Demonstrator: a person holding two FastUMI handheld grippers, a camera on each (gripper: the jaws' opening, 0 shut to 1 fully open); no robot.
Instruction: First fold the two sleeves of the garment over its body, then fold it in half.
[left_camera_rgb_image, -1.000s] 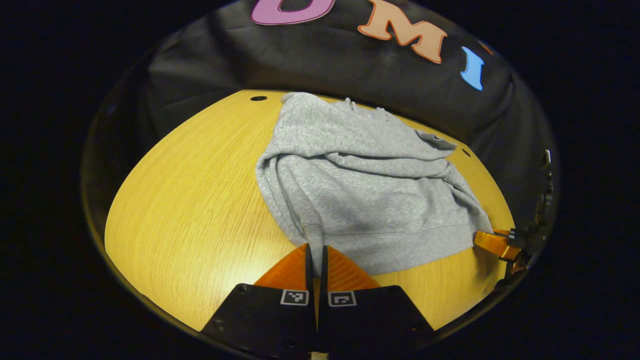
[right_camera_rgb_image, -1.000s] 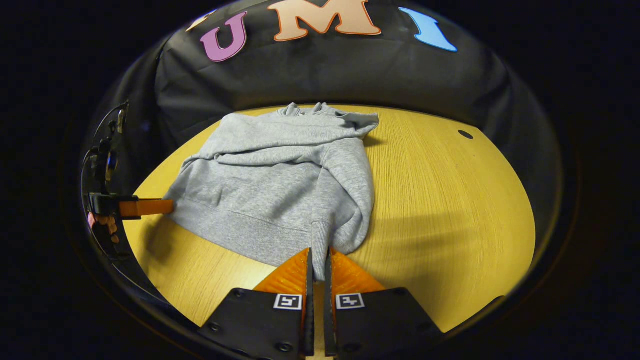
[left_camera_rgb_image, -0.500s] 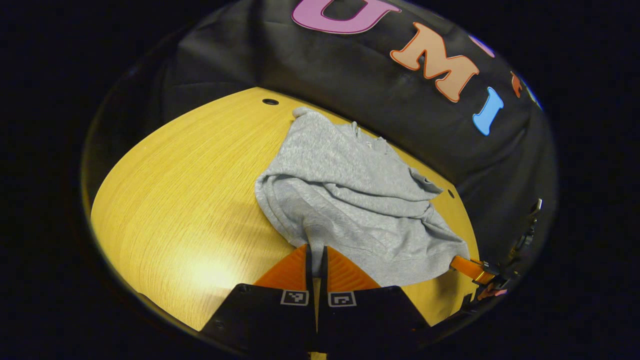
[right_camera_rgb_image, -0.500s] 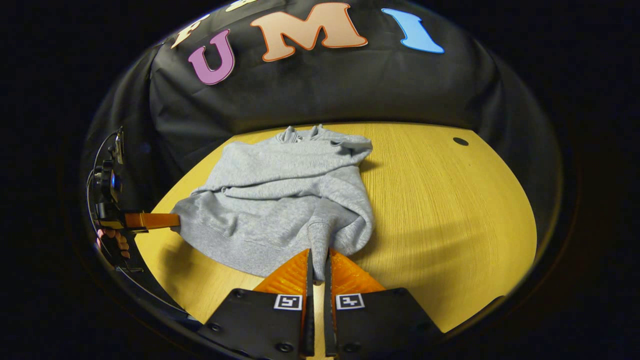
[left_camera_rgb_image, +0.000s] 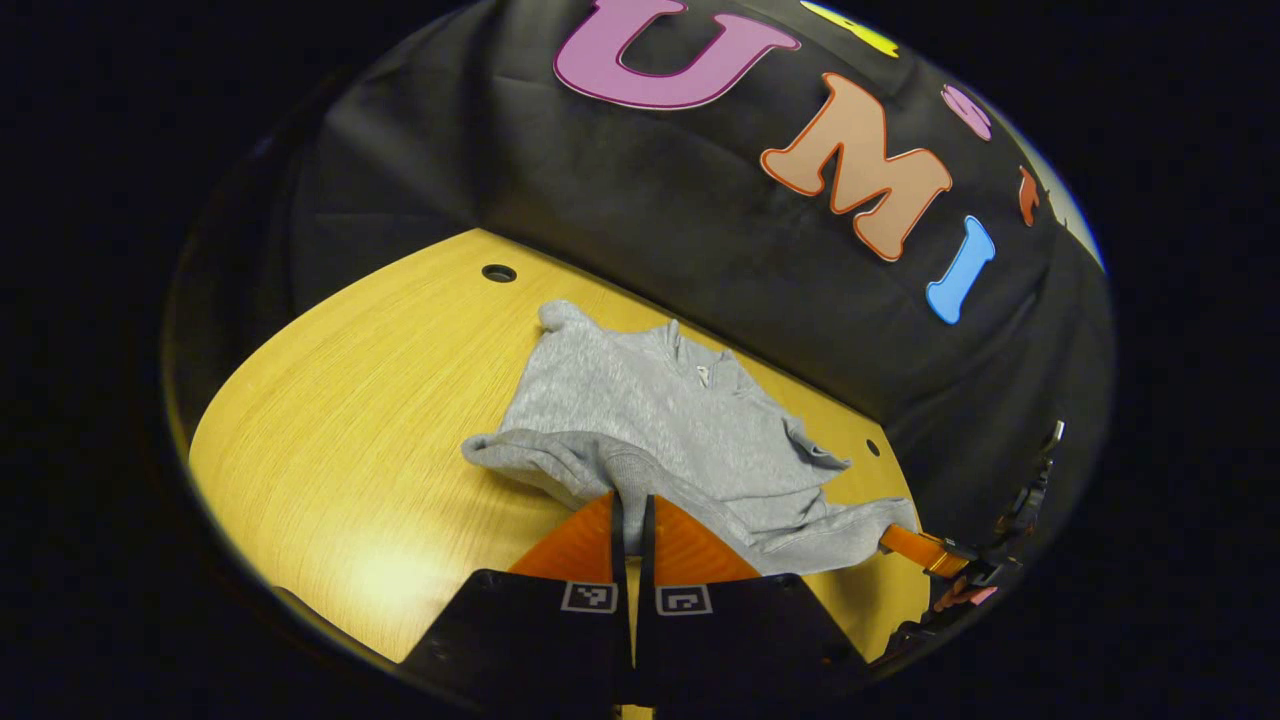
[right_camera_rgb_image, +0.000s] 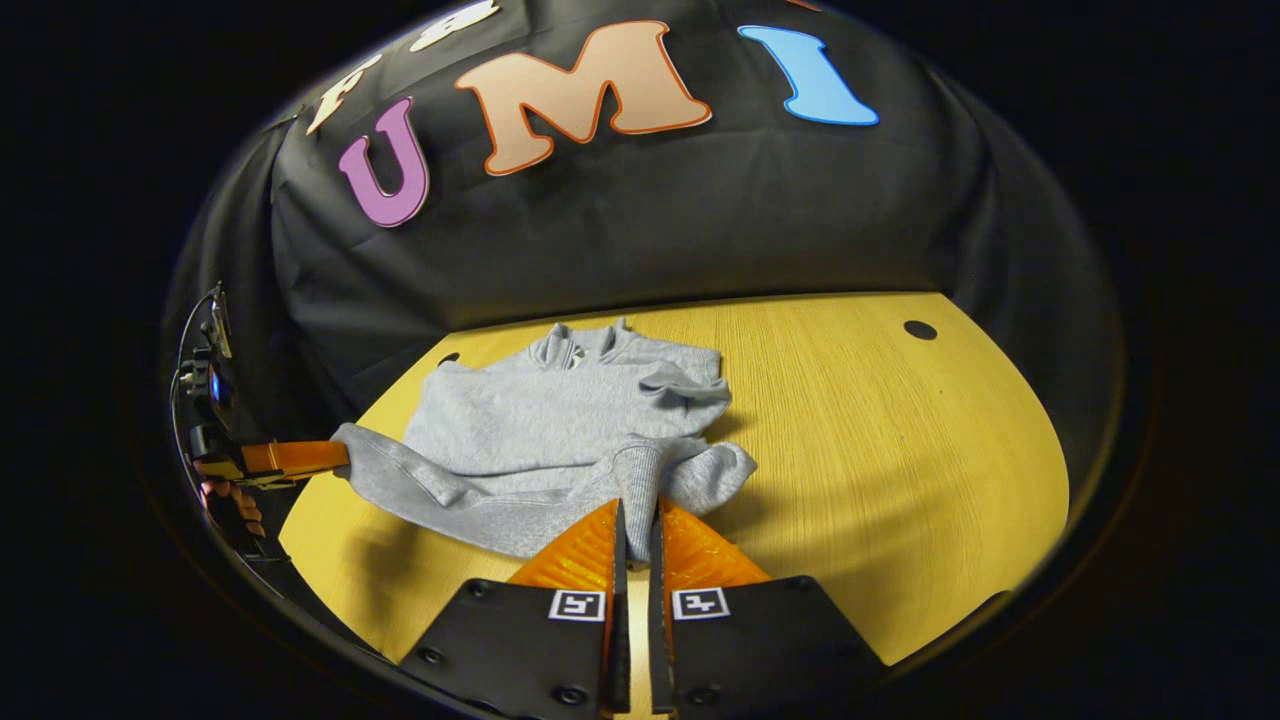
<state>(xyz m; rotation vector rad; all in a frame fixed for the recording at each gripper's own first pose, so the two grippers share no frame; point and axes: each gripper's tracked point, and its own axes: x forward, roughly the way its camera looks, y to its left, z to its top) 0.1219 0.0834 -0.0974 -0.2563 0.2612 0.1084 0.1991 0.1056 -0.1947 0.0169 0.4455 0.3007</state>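
— Surface and backdrop, please.

— Wooden table (left_camera_rgb_image: 340, 420), one, yellow-grained, with black cloth wall (left_camera_rgb_image: 640, 210) behind its far edge. Round holes in the top: the left gripper view shows two, one near the far left corner (left_camera_rgb_image: 498, 273) and a smaller one (left_camera_rgb_image: 872, 447) by the far edge beyond the garment; the right gripper view shows one near the far right corner (right_camera_rgb_image: 919, 329) and part of another (right_camera_rgb_image: 449, 357) at the garment's far left.

— Garment?

— One grey sweatshirt (right_camera_rgb_image: 560, 420), lying toward the far edge of the table, collar pointing at the wall. Its near hem is raised off the wood at two corners, the cloth sagging between them.

— Tools, counted.

— Two. Left gripper (left_camera_rgb_image: 632, 500): fingers together, clamped on the hem's left corner. Right gripper (right_camera_rgb_image: 636, 510): fingers together, clamped on the hem's right corner.

— What does one view give that the other lacks?

— The left gripper view shows the right gripper (left_camera_rgb_image: 918, 548) far off at the lower right, its fingers on the hem's other corner, with a hand (left_camera_rgb_image: 965, 596) behind it. The right gripper view shows the left gripper (right_camera_rgb_image: 290, 457) far off at the left, gripping its corner, fingers of a hand (right_camera_rgb_image: 235, 495) below it, and a bunched fold (right_camera_rgb_image: 715, 472) of cloth resting on the table just right of the clamped corner.
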